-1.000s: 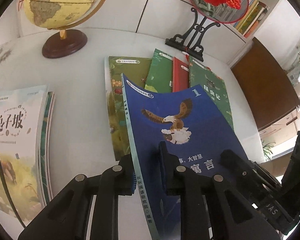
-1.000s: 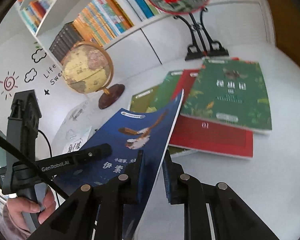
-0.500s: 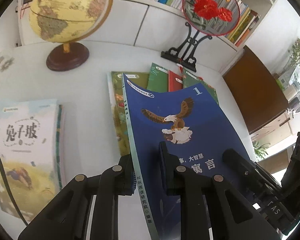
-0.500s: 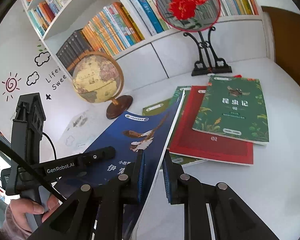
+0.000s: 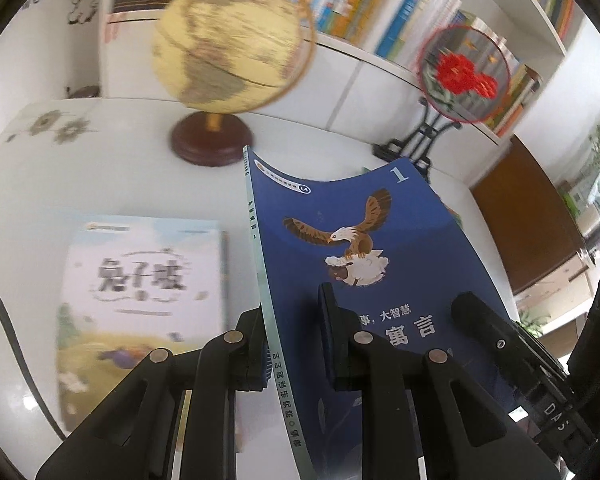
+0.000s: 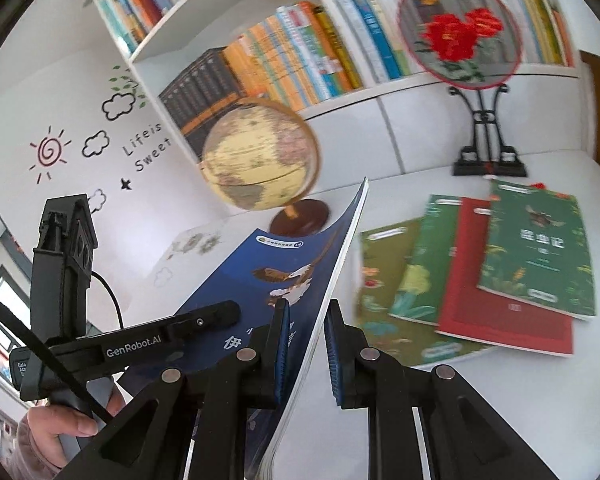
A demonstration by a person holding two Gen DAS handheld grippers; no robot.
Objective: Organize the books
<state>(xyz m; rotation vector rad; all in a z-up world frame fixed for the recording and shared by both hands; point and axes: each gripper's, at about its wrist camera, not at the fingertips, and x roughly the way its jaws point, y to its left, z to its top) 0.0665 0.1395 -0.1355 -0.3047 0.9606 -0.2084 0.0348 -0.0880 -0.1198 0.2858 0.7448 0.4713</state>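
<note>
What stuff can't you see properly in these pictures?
- Rabbit book, left wrist view: motion blur smears its title, and whatever lies under it is hidden.
- Olive book, right wrist view: mostly covered by the overlapping green and red books, cover blurred.
- Blue eagle book: lower title hidden behind the left gripper.
- Right gripper: whether its pads press the pages is unclear.

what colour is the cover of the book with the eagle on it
Dark blue. The eagle book shows best in the left wrist view.
</note>
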